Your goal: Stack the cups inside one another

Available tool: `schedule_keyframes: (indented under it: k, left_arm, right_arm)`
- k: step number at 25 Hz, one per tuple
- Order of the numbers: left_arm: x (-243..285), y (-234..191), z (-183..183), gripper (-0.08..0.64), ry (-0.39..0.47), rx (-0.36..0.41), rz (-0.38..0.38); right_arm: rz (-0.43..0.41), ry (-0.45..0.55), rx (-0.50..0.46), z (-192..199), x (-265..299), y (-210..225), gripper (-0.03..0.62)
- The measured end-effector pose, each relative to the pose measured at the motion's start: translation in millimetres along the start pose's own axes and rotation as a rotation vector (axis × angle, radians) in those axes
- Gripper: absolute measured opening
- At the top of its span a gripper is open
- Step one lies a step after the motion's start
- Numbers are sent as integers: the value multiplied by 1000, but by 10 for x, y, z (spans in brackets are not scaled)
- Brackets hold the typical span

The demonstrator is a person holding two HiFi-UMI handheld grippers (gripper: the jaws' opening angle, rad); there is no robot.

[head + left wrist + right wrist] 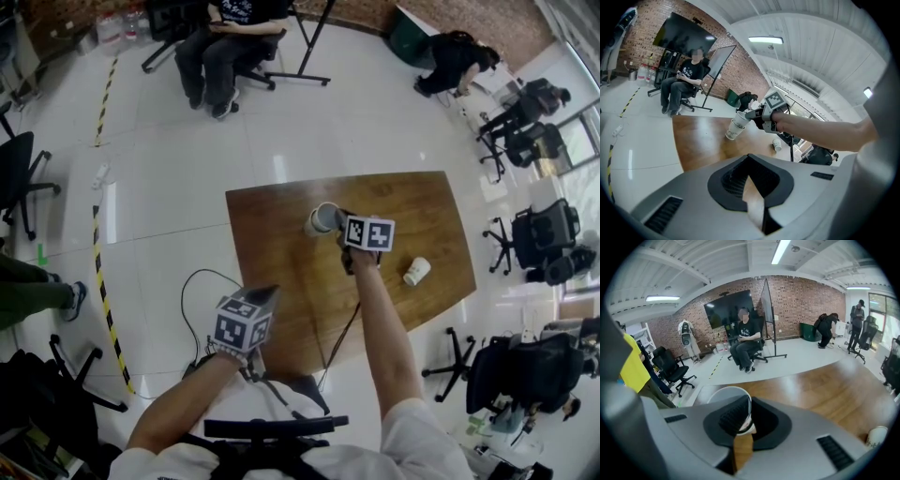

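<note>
Pinching a cup (pixel 724 394) by its rim in my right fingers (pixel 735 416), mid-frame above the surface (pixel 281 248), to line it up over the second cup (pixel 732 131); left fingers (pixel 738 176) closed, empty, lower left.

No text can be read anywhere. A cup (pixel 732 131) carries dark print, too small to make out. A marker cube (pixel 367 232) shows only black-and-white square patterns, no letters or numbers.

White cups (pixel 417 271), brown wood-grain table (pixel 281 244), yellow-black floor tape (pixel 105 300) (diagonal stripes)
</note>
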State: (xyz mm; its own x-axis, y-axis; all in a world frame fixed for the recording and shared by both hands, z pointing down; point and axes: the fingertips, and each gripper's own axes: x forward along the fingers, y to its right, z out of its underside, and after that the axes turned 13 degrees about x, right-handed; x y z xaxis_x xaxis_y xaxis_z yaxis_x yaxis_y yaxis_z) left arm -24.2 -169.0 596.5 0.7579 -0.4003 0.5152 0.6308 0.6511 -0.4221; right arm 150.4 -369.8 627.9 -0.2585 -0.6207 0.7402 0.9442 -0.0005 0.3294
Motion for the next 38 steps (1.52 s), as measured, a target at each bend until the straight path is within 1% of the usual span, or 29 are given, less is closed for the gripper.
schedule_keyframes:
  k: [7, 17, 23, 26, 27, 28, 29, 32, 34, 38]
  left_arm:
    - [12, -42, 77, -5, -15, -12, -5]
    - [18, -53, 136, -5, -25, -28, -16]
    - [12, -96, 171, -5, -23, -37, -22]
    - [21, -96, 177, -5, -24, -35, -21]
    - [24, -97, 174, -5, -23, -35, -21]
    - [28, -97, 167, -5, -21, -34, -20]
    - [33, -96, 155, -5, -17, -34, -18]
    - [36, -89, 95, -5, 2, -25, -15]
    - [42, -72, 55, -5, 19, -3, -11]
    - [66, 3, -5, -4, 31, 49, 21]
  right_arm:
    - [4, -21, 7, 101, 115, 55, 31]
    - [9, -34, -9, 164, 196, 98, 31]
    - [22, -28, -14, 191, 209, 113, 51]
    - [29, -7, -11, 174, 179, 117, 58]
    - [29, 4, -7, 157, 160, 113, 78]
    - [27, 17, -1, 133, 131, 108, 117]
    - [24, 32, 6, 105, 90, 102, 129]
    - [6, 84, 47, 22, -87, 92, 133]
    - [-2, 121, 86, -2, -258, 101, 151]
    - [-7, 186, 173, 70, -636, 168, 152]
